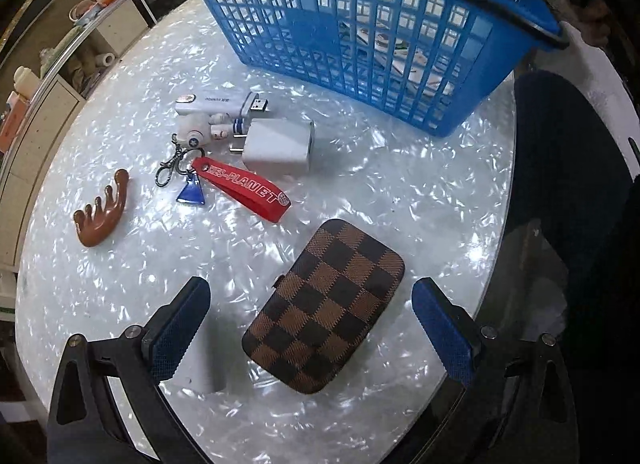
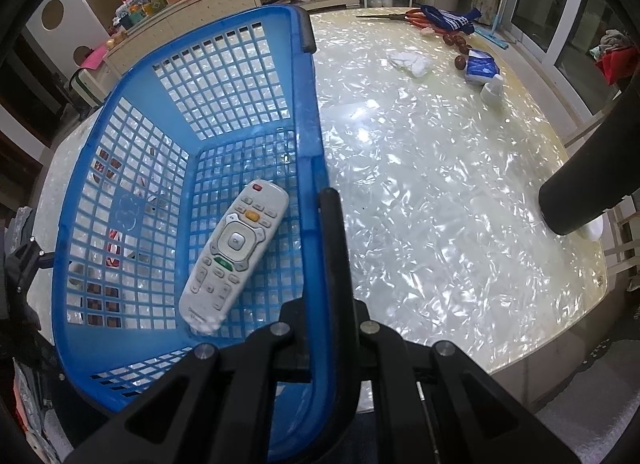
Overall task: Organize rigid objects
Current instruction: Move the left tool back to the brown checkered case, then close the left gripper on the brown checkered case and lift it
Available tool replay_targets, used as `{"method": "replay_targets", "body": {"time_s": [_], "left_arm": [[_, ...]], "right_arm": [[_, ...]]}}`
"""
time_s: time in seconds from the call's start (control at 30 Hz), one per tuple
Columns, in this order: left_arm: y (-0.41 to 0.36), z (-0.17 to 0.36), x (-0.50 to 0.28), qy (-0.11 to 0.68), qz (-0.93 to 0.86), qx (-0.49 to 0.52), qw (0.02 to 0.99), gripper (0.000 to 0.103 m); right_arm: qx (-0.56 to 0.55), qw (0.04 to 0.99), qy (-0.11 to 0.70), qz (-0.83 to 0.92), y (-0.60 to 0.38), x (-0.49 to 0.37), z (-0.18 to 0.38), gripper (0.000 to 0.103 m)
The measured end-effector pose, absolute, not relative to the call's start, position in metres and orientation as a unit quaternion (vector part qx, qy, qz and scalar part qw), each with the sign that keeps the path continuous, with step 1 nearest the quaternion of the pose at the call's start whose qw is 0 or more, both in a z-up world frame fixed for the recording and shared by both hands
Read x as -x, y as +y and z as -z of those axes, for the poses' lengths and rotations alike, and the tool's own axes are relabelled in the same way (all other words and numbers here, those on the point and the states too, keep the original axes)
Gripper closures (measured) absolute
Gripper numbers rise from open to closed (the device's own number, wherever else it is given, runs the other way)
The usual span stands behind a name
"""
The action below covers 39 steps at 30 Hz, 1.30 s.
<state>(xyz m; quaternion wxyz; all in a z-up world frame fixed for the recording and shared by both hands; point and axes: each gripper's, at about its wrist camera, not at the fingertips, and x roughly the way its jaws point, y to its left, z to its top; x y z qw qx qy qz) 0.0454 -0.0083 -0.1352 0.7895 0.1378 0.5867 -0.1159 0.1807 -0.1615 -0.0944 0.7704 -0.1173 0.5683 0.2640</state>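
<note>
1. The left gripper is spread wide, its blue pads either side of a checkered case, touching nothing.
2. The right gripper pinches the blue basket rim; a remote lies inside, left of it.
3. Ahead of the left gripper, a red strap reads "PLANET".

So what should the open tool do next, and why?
Probably lower the left tool and close on the checkered case. Its fingers already sit open on either side of it, apart from it, while the right tool grips the blue basket rim.
</note>
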Motion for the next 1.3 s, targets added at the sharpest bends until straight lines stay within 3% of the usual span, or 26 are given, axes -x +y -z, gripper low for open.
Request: {"method": "replay_targets", "body": {"time_s": [0.43,0.53,0.6,0.67,1.0,1.23,1.3], "left_arm": [[-0.005,0.162,-0.054,0.599,0.162,-0.159,0.768,0.002],[0.0,0.164,-0.055,0.604,0.183,-0.134,0.764,0.01],[-0.001,0.168,-0.054,0.611,0.194,-0.13,0.757,0.024],[-0.004,0.169,-0.05,0.603,0.194,-0.144,0.76,0.027],[-0.002,0.163,-0.041,0.578,0.159,-0.143,0.788,0.029],[0.007,0.121,-0.036,0.523,0.131,-0.09,0.837,0.03],[0.002,0.11,-0.036,0.511,0.127,-0.088,0.846,0.036]], "right_arm": [[0.116,0.768,0.576,-0.257,-0.16,-0.179,0.098,0.098],[0.113,0.768,0.577,-0.255,-0.161,-0.179,0.098,0.098],[0.112,0.768,0.577,-0.254,-0.162,-0.179,0.098,0.098],[0.112,0.768,0.578,-0.253,-0.162,-0.178,0.099,0.098],[0.109,0.768,0.577,-0.254,-0.162,-0.176,0.099,0.098],[0.107,0.768,0.575,-0.26,-0.163,-0.173,0.098,0.098],[0.107,0.768,0.574,-0.262,-0.163,-0.173,0.099,0.098]]}}
